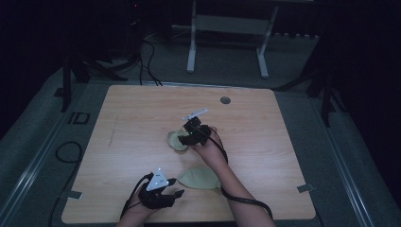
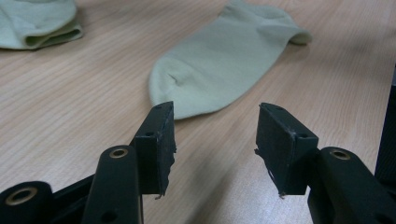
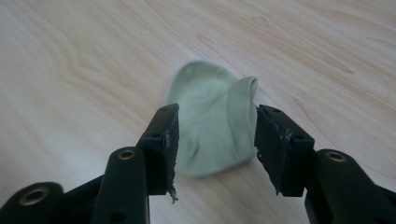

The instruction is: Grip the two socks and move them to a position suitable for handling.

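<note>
Socks of soft, pale green knit lie on a light wood-grain desk (image 1: 265,123) with rounded corners. Nearest, by the near edge left of centre, the left gripper (image 1: 174,187) hovers with its black jaws spread apart and nothing between them; a grey three-cornered plate caps it. Just right of it the flat sock (image 1: 198,178) lies stretched out, toe end rounded and smooth, and in the left gripper view that sock (image 2: 224,56) starts just beyond the jaw tips, not touching them.

Farther in, near the desk's middle, the folded sock (image 1: 176,141) sits as a compact bundle with a ribbed cuff. The right gripper (image 1: 185,137) is above it; in the right gripper view the jaws stand apart on either side of the bundle (image 3: 210,121), whether they touch it I cannot tell.

Bare wood stretches wide to the left, right and far sides. A small round grommet (image 1: 225,100) marks the far edge. No readable writing shows on the socks.
</note>
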A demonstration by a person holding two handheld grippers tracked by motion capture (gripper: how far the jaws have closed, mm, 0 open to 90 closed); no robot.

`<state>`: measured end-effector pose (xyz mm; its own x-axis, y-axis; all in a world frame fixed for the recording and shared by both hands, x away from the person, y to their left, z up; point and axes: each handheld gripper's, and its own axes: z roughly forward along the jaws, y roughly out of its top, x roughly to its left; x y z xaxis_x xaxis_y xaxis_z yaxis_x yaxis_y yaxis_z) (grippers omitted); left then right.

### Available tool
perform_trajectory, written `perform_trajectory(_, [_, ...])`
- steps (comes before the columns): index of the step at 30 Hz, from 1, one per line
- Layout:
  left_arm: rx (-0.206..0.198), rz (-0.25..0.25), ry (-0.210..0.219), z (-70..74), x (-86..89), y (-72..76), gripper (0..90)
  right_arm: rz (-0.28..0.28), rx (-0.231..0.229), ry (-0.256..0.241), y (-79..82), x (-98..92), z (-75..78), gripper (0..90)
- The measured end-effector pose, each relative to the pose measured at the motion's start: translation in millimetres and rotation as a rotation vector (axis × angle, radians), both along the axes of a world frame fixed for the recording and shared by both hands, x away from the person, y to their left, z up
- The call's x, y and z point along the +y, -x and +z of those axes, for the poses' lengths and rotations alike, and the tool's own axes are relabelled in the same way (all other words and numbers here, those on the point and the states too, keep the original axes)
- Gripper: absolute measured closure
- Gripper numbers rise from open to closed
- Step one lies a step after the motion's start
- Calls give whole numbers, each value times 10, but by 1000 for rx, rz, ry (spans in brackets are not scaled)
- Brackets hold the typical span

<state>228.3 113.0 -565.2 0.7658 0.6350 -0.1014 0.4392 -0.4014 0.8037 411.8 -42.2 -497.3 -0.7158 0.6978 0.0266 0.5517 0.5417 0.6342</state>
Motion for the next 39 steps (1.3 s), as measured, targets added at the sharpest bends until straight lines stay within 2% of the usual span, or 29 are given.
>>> perform_trajectory(2, [4,2,-3,-5,1,0,469,-12,9,13,-42,46,-41,495])
perform_trajectory(7, [2,13,10,12,26,3,469,-64,67,22,-189,216,-236,461])
perform_trajectory(11, [3,16,15,10,39,5,469,-99,73,67,-249,302,-353,439])
perform_trajectory(14, [8,21,17,5,50,2,470,-97,68,112,-254,369,-444,428])
perform_trajectory(17, [10,24,22,0,58,1,470,-68,-10,202,-200,434,-477,500])
perform_trajectory(20, [11,26,17,-9,59,-1,469,-64,-18,216,-186,464,-471,630])
perform_trajectory(23, [9,26,18,-6,57,1,469,-49,-67,259,-165,480,-479,766])
perform_trajectory(24, [9,27,20,-5,58,-1,470,-51,-75,259,-168,472,-481,781])
perform_trajectory(29, [13,32,27,-6,87,-16,469,-70,-28,203,-215,350,-408,800])
perform_trajectory(36, [14,38,27,-9,89,-25,469,-62,-56,166,-190,43,-130,800])
perform_trajectory(39, [14,38,24,-13,76,-25,470,-54,-51,149,-148,-93,-29,801])
